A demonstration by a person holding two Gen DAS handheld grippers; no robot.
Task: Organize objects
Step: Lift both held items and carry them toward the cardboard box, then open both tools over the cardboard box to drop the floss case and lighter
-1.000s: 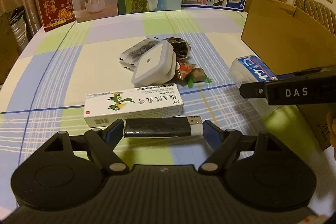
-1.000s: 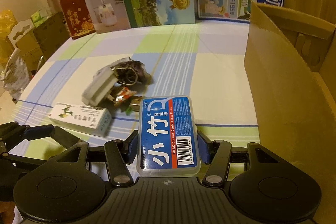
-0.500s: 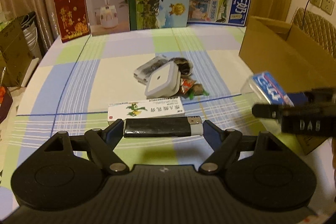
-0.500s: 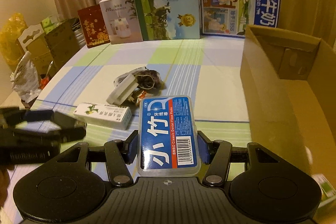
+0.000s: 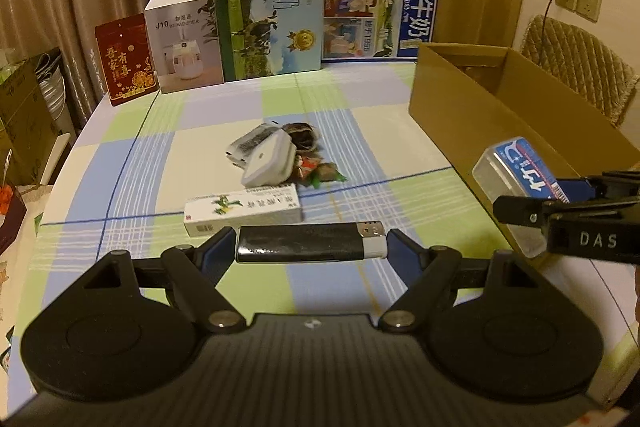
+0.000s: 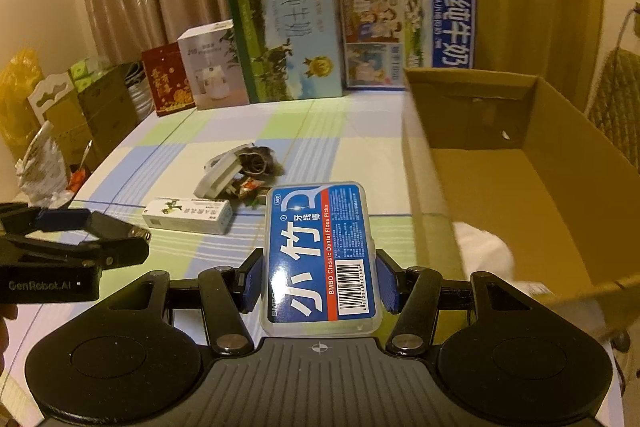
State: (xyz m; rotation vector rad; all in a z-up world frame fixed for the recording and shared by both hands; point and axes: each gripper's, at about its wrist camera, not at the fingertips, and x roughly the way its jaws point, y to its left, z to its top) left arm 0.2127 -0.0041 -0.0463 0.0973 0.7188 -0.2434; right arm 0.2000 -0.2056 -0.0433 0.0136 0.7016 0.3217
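My left gripper (image 5: pixel 311 245) is shut on a black lighter (image 5: pixel 304 243) held crosswise above the checked tablecloth. My right gripper (image 6: pixel 320 277) is shut on a blue floss pick box (image 6: pixel 320 255), lifted near the open cardboard box (image 6: pixel 520 187). In the left wrist view the floss pick box (image 5: pixel 520 167) hangs beside the cardboard box (image 5: pixel 480 115) wall. A white medicine carton (image 5: pixel 242 209), a white square plug (image 5: pixel 268 161) and snack wrappers (image 5: pixel 316 171) lie mid-table. The left gripper (image 6: pixel 80 231) shows at the left edge of the right wrist view.
Tall milk cartons (image 5: pixel 272 11), a humidifier box (image 5: pixel 184 39) and a red packet (image 5: pixel 126 59) stand along the table's far edge. A white item (image 6: pixel 486 247) lies inside the cardboard box. A chair (image 5: pixel 580 67) stands behind it; boxes and bags (image 6: pixel 60 123) crowd the left floor.
Both grippers have risen and pulled back from the table with their loads, so the objects look smaller. The right gripper has drawn alongside the cardboard box's open top.
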